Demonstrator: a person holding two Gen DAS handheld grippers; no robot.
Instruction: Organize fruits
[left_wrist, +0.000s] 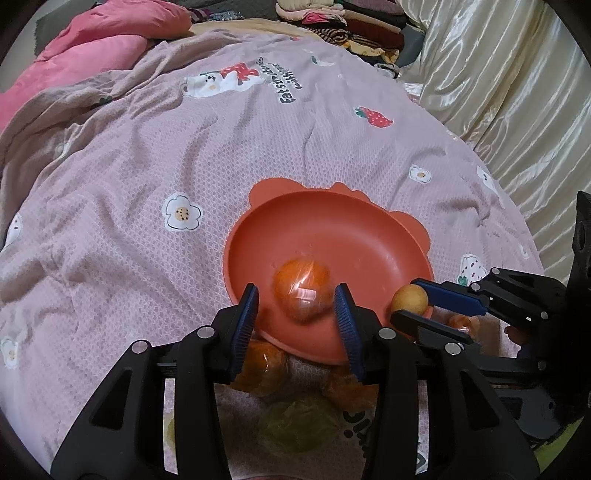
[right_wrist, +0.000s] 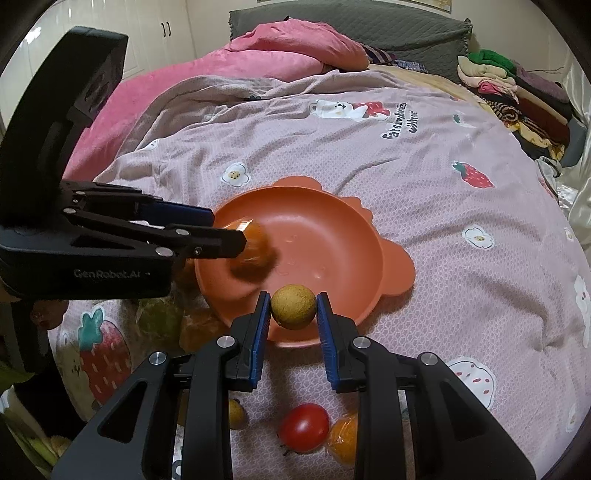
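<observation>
Spread over the bed, a pink quilt (right_wrist: 424, 206) printed with strawberries and flowers carries everything. Nearest the right wrist camera lie the fruits not yet sorted: a red tomato (right_wrist: 304, 426), a wrapped orange piece (right_wrist: 345, 435) and a small yellow fruit (right_wrist: 236, 413); a greenish wrapped one (left_wrist: 299, 424) sits low under the left gripper. Above them the right gripper (right_wrist: 293, 312) has its jaws clamped on a round tan fruit (right_wrist: 293, 310), held over the near rim of the orange bowl (right_wrist: 332, 229), likely so it can drop inside. The left gripper (left_wrist: 301, 308) hovers over the bowl with its jaws apart on either side of a plastic-wrapped orange (left_wrist: 303, 291); the fruit looks blurred, so I judge it is just released or falling into the bowl. Beyond, a pink blanket (right_wrist: 266, 55) and folded clothes (right_wrist: 517, 96) sit well apart.
</observation>
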